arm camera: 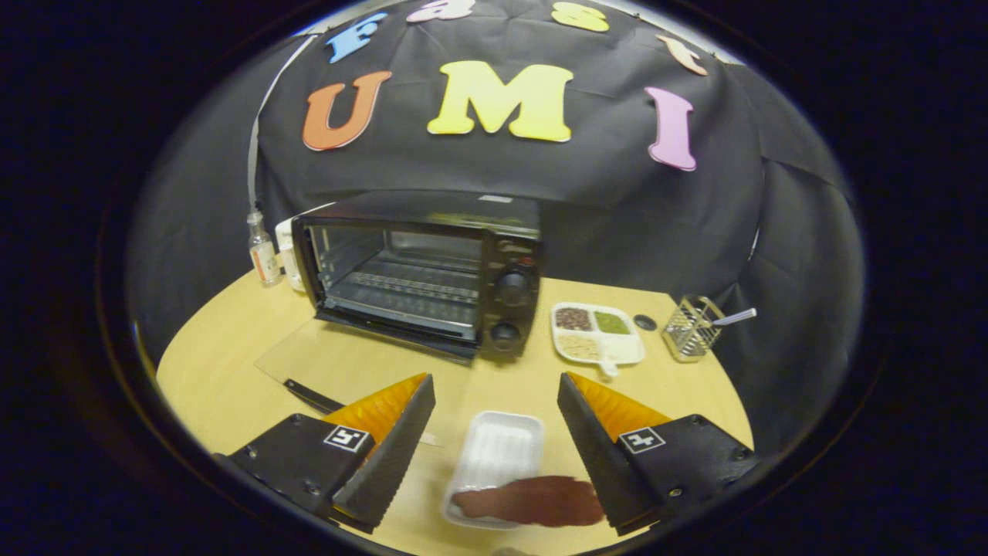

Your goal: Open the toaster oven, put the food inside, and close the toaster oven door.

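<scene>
I can't make out the dial markings on the toaster oven [421,274], too small. At ten o'clock of it, a white container [287,255] sits half-hidden behind its corner. The bottle [262,251] label there is unreadable.

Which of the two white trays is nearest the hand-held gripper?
The plain white tray holding the brown food, between the open hand-held gripper fingers. The divided tray lies farther off beside the toaster oven.
</scene>
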Demonstrator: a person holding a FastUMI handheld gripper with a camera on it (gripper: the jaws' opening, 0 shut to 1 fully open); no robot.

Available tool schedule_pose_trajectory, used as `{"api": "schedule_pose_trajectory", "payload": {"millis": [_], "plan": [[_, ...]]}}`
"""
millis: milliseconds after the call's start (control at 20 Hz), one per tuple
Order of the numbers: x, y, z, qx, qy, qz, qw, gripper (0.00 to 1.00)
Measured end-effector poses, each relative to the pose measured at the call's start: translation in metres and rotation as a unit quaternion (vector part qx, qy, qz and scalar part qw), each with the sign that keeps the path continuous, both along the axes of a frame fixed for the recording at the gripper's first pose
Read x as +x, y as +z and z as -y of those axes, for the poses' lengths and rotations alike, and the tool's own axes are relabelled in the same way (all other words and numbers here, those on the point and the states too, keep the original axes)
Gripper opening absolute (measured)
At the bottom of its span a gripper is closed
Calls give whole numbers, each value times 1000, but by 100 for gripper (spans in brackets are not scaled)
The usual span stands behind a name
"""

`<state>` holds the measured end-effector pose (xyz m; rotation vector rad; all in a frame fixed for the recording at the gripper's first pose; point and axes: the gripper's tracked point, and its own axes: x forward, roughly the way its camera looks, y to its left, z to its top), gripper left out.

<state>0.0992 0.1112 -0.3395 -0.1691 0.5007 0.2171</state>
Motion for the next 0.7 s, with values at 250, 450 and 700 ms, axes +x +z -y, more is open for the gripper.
{"api": "schedule_pose_trajectory", "payload": {"millis": [250, 450, 700], "plan": [[-14, -33, 67, 58, 3, -72, 996, 100], [-38, -58, 62, 168, 37, -157, 973, 98], [-63, -67, 48, 259, 69, -239, 933, 77]]}}
